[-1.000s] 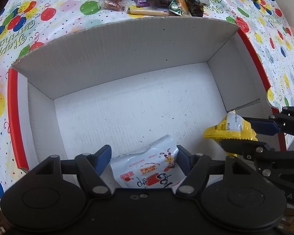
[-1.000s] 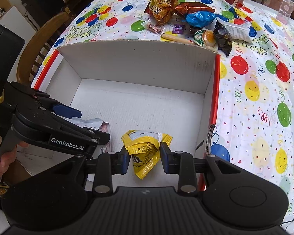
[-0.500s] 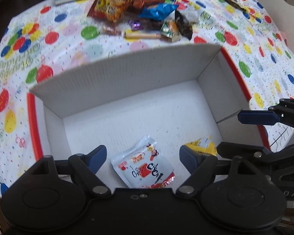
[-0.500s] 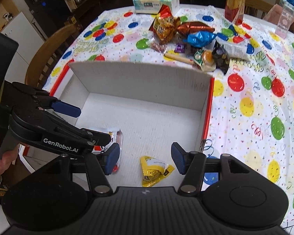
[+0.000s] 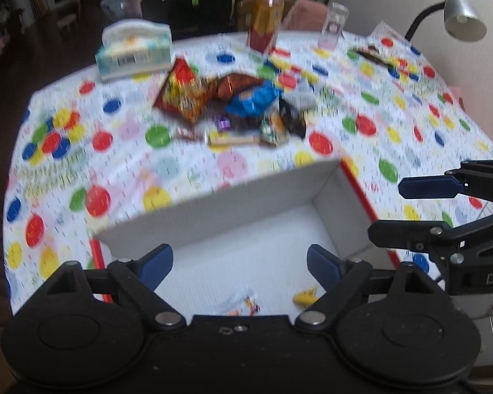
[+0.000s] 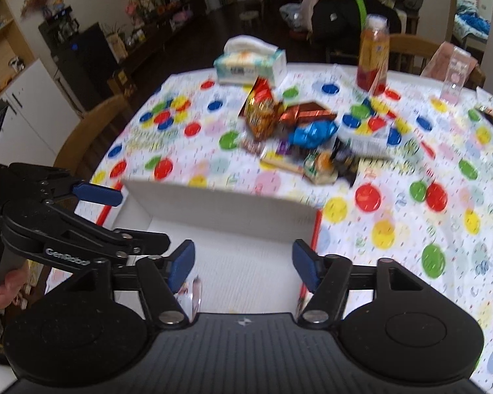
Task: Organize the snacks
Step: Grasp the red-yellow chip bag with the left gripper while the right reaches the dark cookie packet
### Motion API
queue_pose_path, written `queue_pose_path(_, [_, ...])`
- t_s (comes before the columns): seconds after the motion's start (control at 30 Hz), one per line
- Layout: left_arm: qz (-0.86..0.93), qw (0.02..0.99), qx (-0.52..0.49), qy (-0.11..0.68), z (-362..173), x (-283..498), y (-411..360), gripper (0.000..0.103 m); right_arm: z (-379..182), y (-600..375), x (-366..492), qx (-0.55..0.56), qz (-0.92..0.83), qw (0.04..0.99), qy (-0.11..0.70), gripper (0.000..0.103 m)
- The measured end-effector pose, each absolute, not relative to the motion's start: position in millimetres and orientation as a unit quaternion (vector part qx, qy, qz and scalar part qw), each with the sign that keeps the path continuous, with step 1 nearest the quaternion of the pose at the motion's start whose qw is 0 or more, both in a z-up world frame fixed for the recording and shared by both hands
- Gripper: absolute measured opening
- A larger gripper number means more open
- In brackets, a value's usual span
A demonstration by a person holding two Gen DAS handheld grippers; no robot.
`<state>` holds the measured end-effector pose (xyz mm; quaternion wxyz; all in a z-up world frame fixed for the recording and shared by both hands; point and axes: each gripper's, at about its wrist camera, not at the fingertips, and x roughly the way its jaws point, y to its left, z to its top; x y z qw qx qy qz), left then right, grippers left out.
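A white cardboard box (image 5: 213, 216) (image 6: 220, 208) with red outer sides sits on the balloon-print tablecloth. On its floor lie a white snack packet (image 5: 241, 303) (image 6: 194, 290) and a yellow packet (image 5: 305, 297), both partly hidden by the gripper bodies. My left gripper (image 5: 239, 264) hangs open above the box's near side with nothing in it. My right gripper (image 6: 243, 264) is also open and holds nothing; it shows in the left wrist view as the other gripper (image 5: 443, 207) at the right. A pile of loose snacks (image 5: 240, 108) (image 6: 299, 138) lies beyond the box.
A tissue box (image 5: 134, 51) (image 6: 249, 62), an orange drink bottle (image 5: 266, 21) (image 6: 373, 55) and a clear holder (image 5: 333, 24) stand at the table's far edge. A desk lamp (image 5: 461, 16) is at far right. Wooden chairs (image 6: 92, 134) surround the table. A hand (image 6: 6, 282) holds the left gripper.
Both grippers opened, dropping the white and yellow packets on the box floor. Both have since lifted and pulled back, so the box looks smaller and the far table shows.
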<state>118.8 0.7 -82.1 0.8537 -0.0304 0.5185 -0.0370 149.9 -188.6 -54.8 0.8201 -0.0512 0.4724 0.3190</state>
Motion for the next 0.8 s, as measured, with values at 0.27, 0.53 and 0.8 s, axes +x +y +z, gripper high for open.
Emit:
queue_pose_path(0.27, [-0.015, 0.887, -0.042, 0.459, -47.8, 145.3, 9.4, 0.103, -32.3, -200.3, 187.2, -0.039, 0.308, 0.844, 0.438, 0.079])
queue_pose_path(0.53, [0.023, 0.898, -0.082, 0.431, -41.8, 192.0, 17.5, 0.103, -35.9, -214.6, 242.3, -0.033, 0.292, 0.855, 0.427, 0.082])
queue_pose_path(0.8, [0.078, 0.892, -0.109, 0.432, -52.2, 254.1, 32.5, 0.103, -66.8, -222.0, 289.8, -0.063, 0.307, 0.844, 0.435, 0.082])
